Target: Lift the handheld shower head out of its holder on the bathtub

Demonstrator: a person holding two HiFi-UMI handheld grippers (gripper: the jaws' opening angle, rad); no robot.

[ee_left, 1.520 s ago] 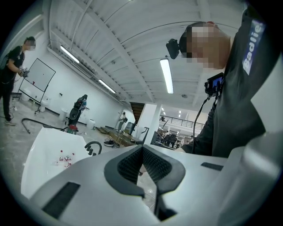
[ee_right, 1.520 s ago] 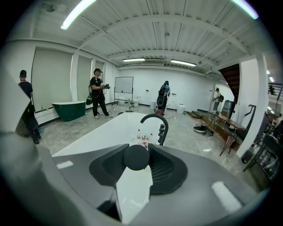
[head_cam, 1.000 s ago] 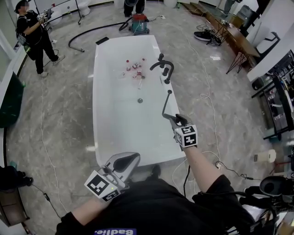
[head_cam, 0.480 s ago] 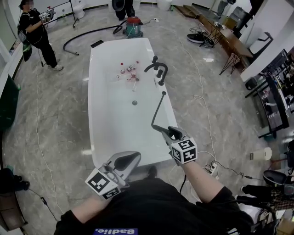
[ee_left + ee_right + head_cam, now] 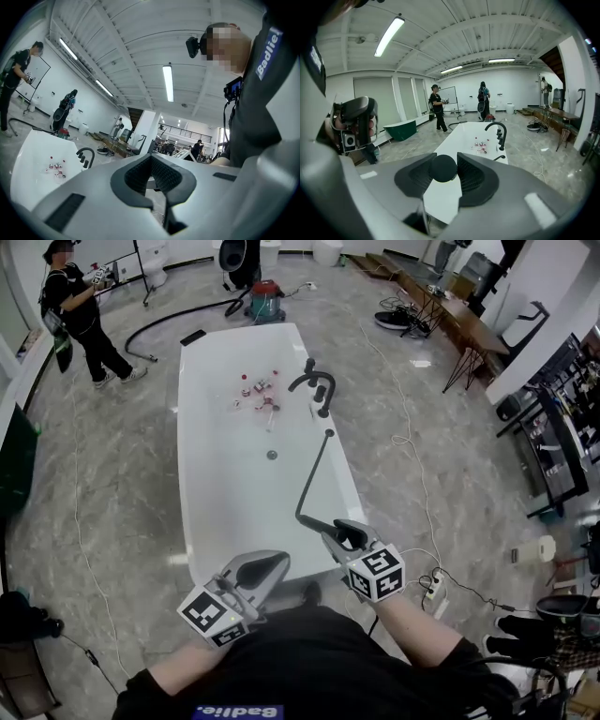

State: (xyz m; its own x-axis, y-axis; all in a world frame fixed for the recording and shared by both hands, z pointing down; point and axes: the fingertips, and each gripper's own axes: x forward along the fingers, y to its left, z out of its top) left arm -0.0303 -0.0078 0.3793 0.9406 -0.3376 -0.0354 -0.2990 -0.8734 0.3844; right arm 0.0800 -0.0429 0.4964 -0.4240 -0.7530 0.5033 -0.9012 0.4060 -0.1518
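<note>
Down at the near right corner of the bathtub (image 5: 187,474), the right hand-held gripper (image 5: 332,533) has its jaws clamped on the black shower head (image 5: 443,168). The right gripper view shows the round dark end sitting squarely between the two ribbed pads (image 5: 471,176). So the shower head is off the tub's edge and in the grip, hanging just above the white rim on the person's side. From the jaws a black hose (image 5: 314,474) bends left, then runs far along the right rim and meets it just on the near side of the arched black faucet (image 5: 314,381). Over to the left, the left hand-held gripper (image 5: 264,570) hovers close to the body by the near end of the tub, jaws closed together with nothing between them, well apart from the shower head. Inside the tub, a drain (image 5: 272,455) sits mid-floor, and small bottles (image 5: 258,390) lie scattered at the far end. Far left on the floor, a person (image 5: 80,315) stands.
</note>
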